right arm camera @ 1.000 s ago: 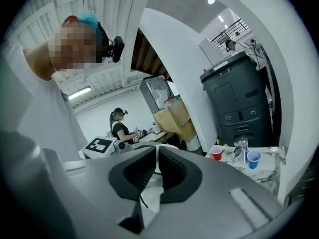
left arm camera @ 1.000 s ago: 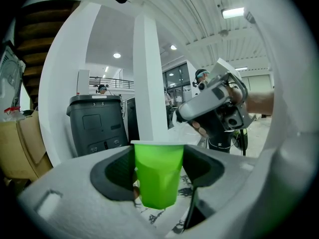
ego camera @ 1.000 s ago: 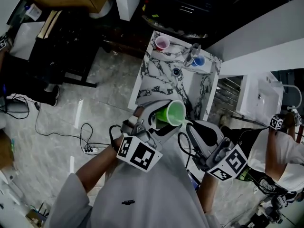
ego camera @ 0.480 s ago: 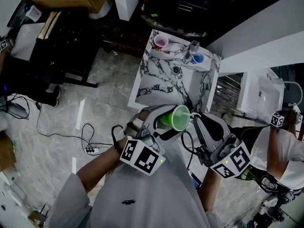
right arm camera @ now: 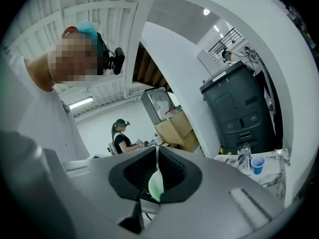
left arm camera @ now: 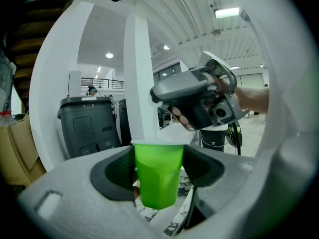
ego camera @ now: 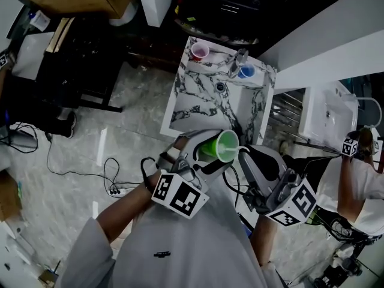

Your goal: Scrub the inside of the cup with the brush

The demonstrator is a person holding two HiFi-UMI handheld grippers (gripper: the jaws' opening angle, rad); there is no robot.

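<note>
Clamps a green cup (left arm camera: 158,173) by its sides between the pads (left arm camera: 117,176) of the left hand-held gripper (left arm camera: 159,169). Holds it low in front of the chest, clear of any surface. Tips the cup's open mouth toward the right hand-held gripper (right arm camera: 156,169), just beside the rim. Pinches a thin white-and-green brush (right arm camera: 155,187) edge-on in that gripper's pressed-together jaws. Cannot tell from the head view whether the working end has entered the cup.

Beyond both, a marble-patterned worktop (ego camera: 193,107) with a drain hole. At its far left corner, a pink cup (ego camera: 198,52). At its far right, a blue cup (ego camera: 245,72), with a metal tap (ego camera: 238,57) just beside it.

Left of the worktop, down on the pale stone floor (ego camera: 60,221), a white power strip (ego camera: 114,189).
</note>
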